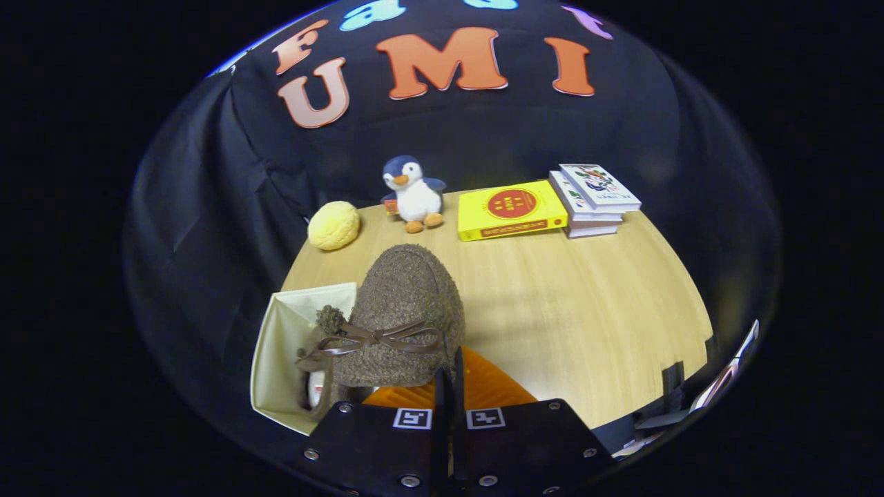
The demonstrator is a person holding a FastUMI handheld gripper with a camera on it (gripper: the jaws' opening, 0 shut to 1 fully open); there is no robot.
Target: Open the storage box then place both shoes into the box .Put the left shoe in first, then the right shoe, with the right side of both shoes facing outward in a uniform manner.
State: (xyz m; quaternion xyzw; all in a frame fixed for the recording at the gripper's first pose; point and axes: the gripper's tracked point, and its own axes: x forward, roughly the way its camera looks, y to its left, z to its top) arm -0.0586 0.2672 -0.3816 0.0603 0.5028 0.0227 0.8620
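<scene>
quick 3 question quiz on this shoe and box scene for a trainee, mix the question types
1. True or false: the gripper fingers are closed together on the rear edge of the brown fuzzy shoe.
2. Multiple choice: what lies directly beside the shoe, with its top open? A) the cream storage box B) a metal bucket C) a glass jar
3. Fill in: at the far end of the wooden table, the plush penguin stands between the yellow ball and the yellow ____.

Key
1. True; the shoe hangs ahead of the fingers, toe pointing away.
2. A
3. book, with the stack of books next to it.
</scene>
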